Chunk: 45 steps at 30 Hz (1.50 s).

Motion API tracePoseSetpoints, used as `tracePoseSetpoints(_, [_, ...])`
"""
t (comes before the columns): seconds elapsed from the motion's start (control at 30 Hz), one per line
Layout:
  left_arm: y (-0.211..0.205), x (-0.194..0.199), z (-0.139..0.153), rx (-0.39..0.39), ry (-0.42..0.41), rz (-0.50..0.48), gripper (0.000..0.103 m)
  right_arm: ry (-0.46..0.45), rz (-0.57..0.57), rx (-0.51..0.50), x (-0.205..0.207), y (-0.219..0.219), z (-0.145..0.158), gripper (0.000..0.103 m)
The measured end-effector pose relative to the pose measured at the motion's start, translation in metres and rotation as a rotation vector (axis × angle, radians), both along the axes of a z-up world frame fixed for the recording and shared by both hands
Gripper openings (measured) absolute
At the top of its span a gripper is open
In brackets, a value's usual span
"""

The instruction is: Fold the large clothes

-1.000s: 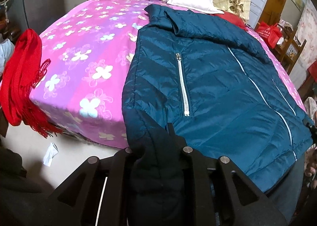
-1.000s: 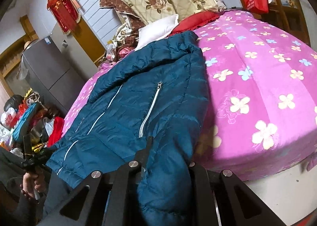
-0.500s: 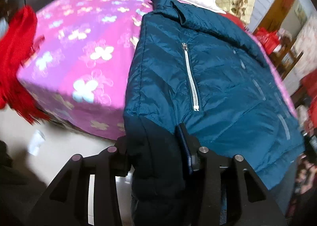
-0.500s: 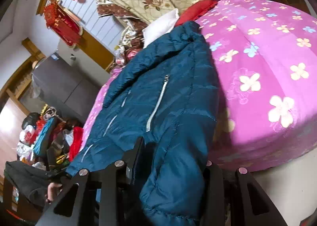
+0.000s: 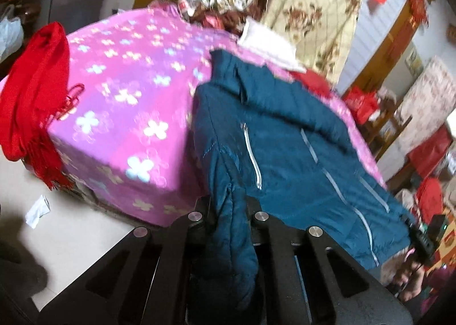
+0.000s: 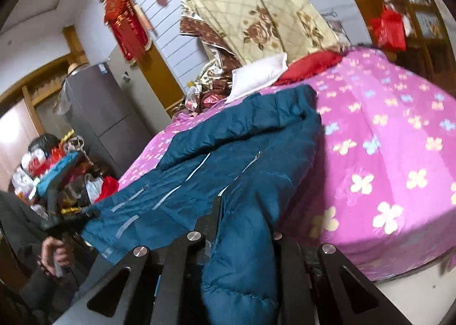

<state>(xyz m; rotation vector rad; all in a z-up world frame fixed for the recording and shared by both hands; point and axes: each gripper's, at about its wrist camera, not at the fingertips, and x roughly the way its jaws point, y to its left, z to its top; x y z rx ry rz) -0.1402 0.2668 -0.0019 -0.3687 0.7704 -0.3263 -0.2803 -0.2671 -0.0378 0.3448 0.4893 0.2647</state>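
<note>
A teal quilted puffer jacket [image 5: 287, 148] with silver zips lies front-up on a bed with a pink flowered cover [image 5: 128, 97], its hem hanging over the near edge. My left gripper [image 5: 229, 205] is shut on one sleeve cuff of the jacket. In the right wrist view the jacket [image 6: 228, 159] stretches across the pink cover [image 6: 384, 154]. My right gripper [image 6: 245, 216] is shut on the other sleeve, which bunches between its jaws. Both sleeves are lifted off the bed edge.
A red fringed scarf [image 5: 31, 97] hangs left of the bed corner. A white pillow [image 5: 268, 43], a red cloth and a floral quilt [image 6: 265, 11] lie at the head. A grey fridge [image 6: 99, 108], cluttered bags and red bags stand around. A paper scrap [image 5: 37, 211] lies on the floor.
Both grippers have risen and pulled back with the sleeves held. The jacket's lower part has lifted and slid toward the bed's near edge. More of the room shows above the bed.
</note>
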Motion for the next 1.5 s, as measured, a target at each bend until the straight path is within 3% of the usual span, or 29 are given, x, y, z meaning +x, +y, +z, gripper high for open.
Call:
tracePoseSetpoints(0.13, [0.004, -0.011, 0.017, -0.022, -0.055, 0.035, 0.006, 0.000, -0.027, -0.076, -0.011, 0.010, 0.014, 0.013])
tracePoseSetpoints(0.3, [0.005, -0.023, 0.051, -0.039, -0.147, 0.049, 0.006, 0.016, -0.080, -0.074, -0.020, 0.010, 0.038, 0.013])
tracePoseSetpoints(0.53, [0.018, -0.045, 0.092, -0.055, -0.236, 0.059, 0.006, -0.051, -0.064, -0.078, -0.050, 0.016, 0.082, 0.013])
tracePoseSetpoints(0.7, [0.022, -0.048, 0.105, -0.084, -0.278, 0.073, 0.006, -0.094, -0.058, -0.089, -0.061, 0.020, 0.099, 0.013])
tracePoseSetpoints(0.93, [0.006, -0.002, 0.103, -0.064, -0.291, 0.098, 0.006, -0.084, -0.096, -0.085, -0.031, 0.018, 0.096, 0.013])
tracePoseSetpoints(1.17, [-0.003, 0.052, 0.139, -0.104, -0.339, 0.126, 0.006, -0.187, -0.163, -0.102, 0.013, 0.020, 0.133, 0.013])
tracePoseSetpoints(1.3, [-0.029, 0.111, 0.156, -0.031, -0.361, 0.147, 0.006, -0.251, -0.192, -0.105, 0.068, 0.006, 0.155, 0.013])
tracePoseSetpoints(1.33, [-0.035, 0.130, 0.155, -0.007, -0.320, 0.174, 0.006, -0.252, -0.194, -0.103, 0.084, 0.001, 0.157, 0.013])
tracePoseSetpoints(1.5, [-0.078, 0.220, 0.122, 0.129, -0.290, 0.202, 0.006, -0.225, -0.242, -0.129, 0.189, -0.029, 0.137, 0.013])
